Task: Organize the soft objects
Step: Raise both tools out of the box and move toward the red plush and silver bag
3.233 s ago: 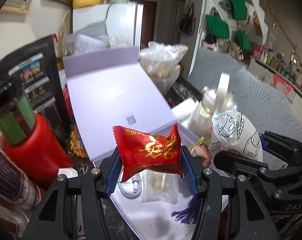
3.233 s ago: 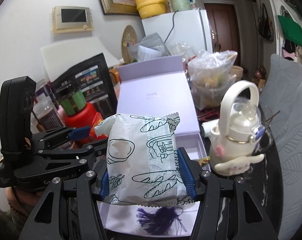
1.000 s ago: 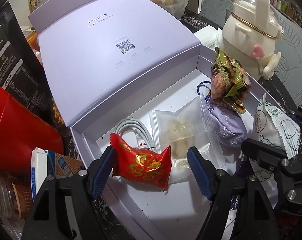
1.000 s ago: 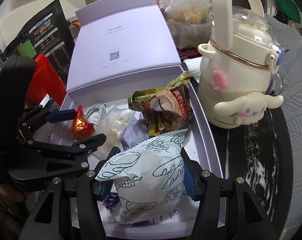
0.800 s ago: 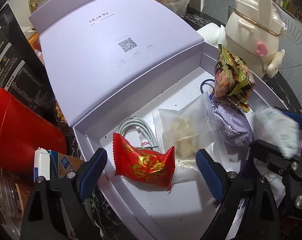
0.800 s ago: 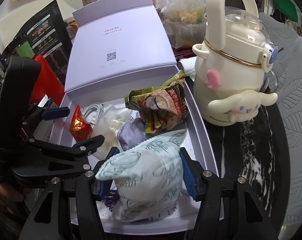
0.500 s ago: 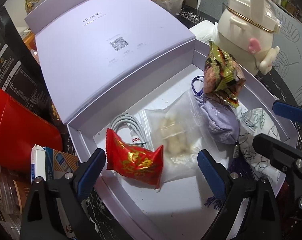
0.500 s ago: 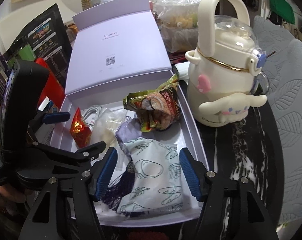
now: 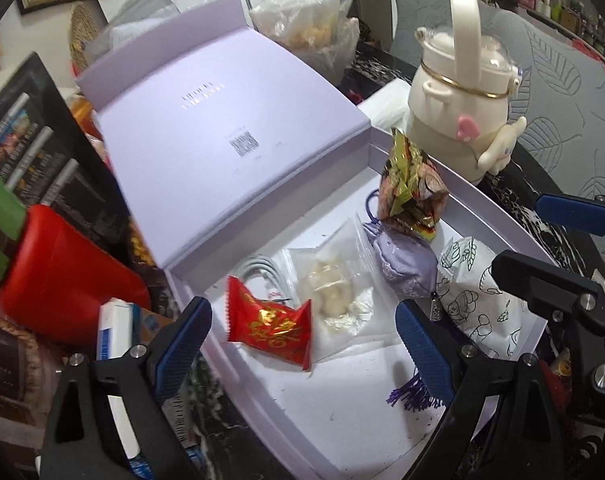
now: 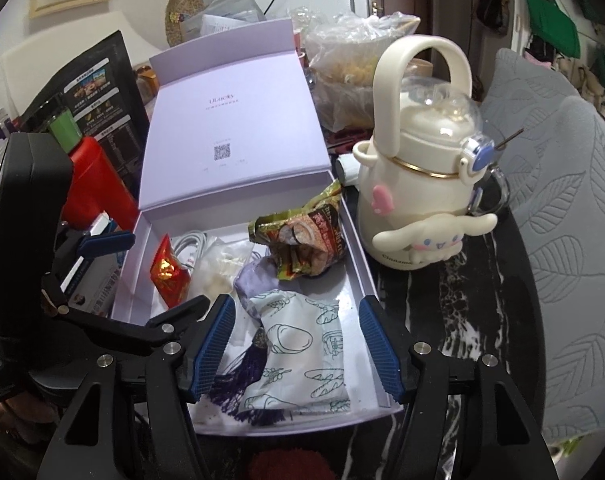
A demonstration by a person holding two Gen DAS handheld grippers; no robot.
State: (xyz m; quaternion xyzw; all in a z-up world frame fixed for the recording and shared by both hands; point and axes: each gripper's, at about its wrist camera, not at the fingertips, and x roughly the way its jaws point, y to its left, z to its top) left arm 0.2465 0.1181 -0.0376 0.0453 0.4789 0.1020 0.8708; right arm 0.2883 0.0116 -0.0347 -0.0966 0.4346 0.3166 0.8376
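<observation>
**Soft packets lie in the lilac box, both claws wide**

The red packet (image 9: 271, 326) lies inside the lilac box (image 9: 366, 416), near its left wall, and partly on a white cable (image 9: 258, 276). The white printed packet (image 10: 302, 350) lies flat at the right front of the same box, and a purple tassel (image 10: 246, 376) rests across its left edge. Between these 2 packets there is a clear bag with pale pieces (image 9: 334, 292) and a lilac pouch (image 9: 402, 264). A green and brown snack bag (image 10: 306, 240) stands crumpled toward the back right corner, touching the pouch.

The left claw (image 9: 302, 344) is wide, and its 2 blue pads hold nothing; the red packet sits apart from both. The right claw (image 10: 296, 344) is also wide, with the printed packet below its gap and free of both pads.

The box lid (image 10: 226, 132) stands open behind. Just to the right of the box, a cream bottle with a handle (image 10: 418, 184) stands on the dark tabletop (image 10: 454, 320). On the left side there is a red container (image 9: 62, 276).
</observation>
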